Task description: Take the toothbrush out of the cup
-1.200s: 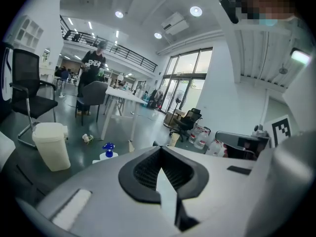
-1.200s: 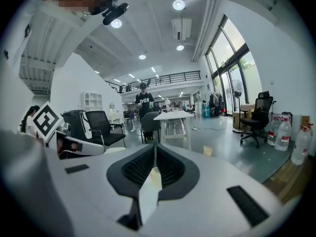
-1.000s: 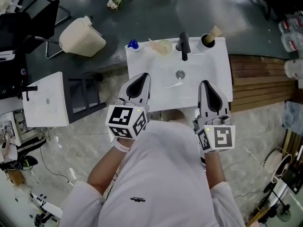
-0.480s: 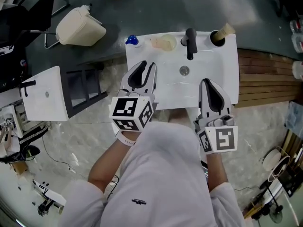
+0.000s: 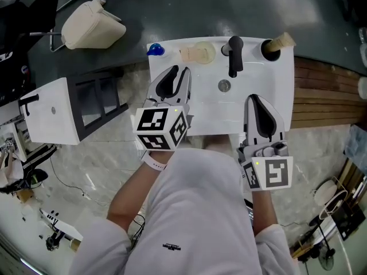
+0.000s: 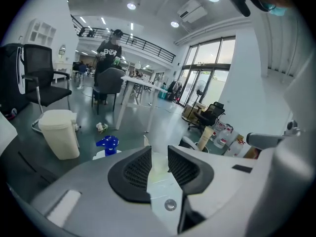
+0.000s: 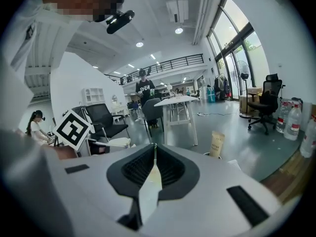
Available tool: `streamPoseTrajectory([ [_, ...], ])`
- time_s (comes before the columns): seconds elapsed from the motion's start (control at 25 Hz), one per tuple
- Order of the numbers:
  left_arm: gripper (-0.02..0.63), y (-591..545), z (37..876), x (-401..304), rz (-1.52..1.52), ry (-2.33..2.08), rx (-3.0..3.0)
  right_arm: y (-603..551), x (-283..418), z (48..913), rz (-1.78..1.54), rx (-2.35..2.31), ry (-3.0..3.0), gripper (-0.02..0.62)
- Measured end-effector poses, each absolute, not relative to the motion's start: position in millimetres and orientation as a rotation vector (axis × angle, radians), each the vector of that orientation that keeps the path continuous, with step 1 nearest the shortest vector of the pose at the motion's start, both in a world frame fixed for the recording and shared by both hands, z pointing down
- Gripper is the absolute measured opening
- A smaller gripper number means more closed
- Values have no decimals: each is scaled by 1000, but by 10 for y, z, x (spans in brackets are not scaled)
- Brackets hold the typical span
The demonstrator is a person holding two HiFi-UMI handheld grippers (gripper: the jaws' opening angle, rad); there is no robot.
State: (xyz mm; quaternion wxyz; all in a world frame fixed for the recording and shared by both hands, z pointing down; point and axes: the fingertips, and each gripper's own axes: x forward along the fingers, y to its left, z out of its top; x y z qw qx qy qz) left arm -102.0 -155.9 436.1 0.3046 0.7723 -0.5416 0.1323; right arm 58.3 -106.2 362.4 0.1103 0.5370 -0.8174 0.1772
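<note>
Print on the tan tube (image 7: 216, 143), in a dark holder (image 5: 269, 50) at the sink's (image 5: 275, 90) far right corner, is too small to read. A black faucet (image 5: 234, 55) stands left of it. The translucent cup (image 5: 199, 52) holding the toothbrush (image 6: 145, 140) sits at the far edge, just beyond the left gripper (image 5: 179, 71), whose fingers stand slightly apart, empty. The right gripper's (image 5: 253, 99) fingers are closed on nothing, well right of the cup.

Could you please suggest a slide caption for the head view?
Left claw open, right claw shut, both above the sink; cup at its back rim.
</note>
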Motion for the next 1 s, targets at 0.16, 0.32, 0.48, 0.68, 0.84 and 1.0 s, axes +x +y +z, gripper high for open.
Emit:
streamPoseTrajectory([
  [0.16, 89, -1687, 4471, -1026, 346, -1451, 2016, -1154, 596, 3703, 541, 1567, -2389, 14],
  [0.32, 87, -1787, 4584, -1010, 353, -1451, 2000, -1190, 628, 3790, 565, 1563, -2370, 14],
  [0.48, 86, -1861, 4679, -998, 373, -1457, 1990, -1198, 679, 3853, 591, 1571, -2356, 14],
  [0.68, 64, -1932, 4751, -1019, 398, -1472, 1985, -1222, 698, 3909, 608, 1579, -2343, 14],
  [0.84, 35, -1937, 4785, -1046, 418, -1500, 1971, -1223, 698, 3904, 608, 1586, -2346, 14],
  [1.0, 8, -1922, 4785, -1044, 440, -1510, 1981, -1193, 706, 3868, 602, 1596, -2349, 14],
])
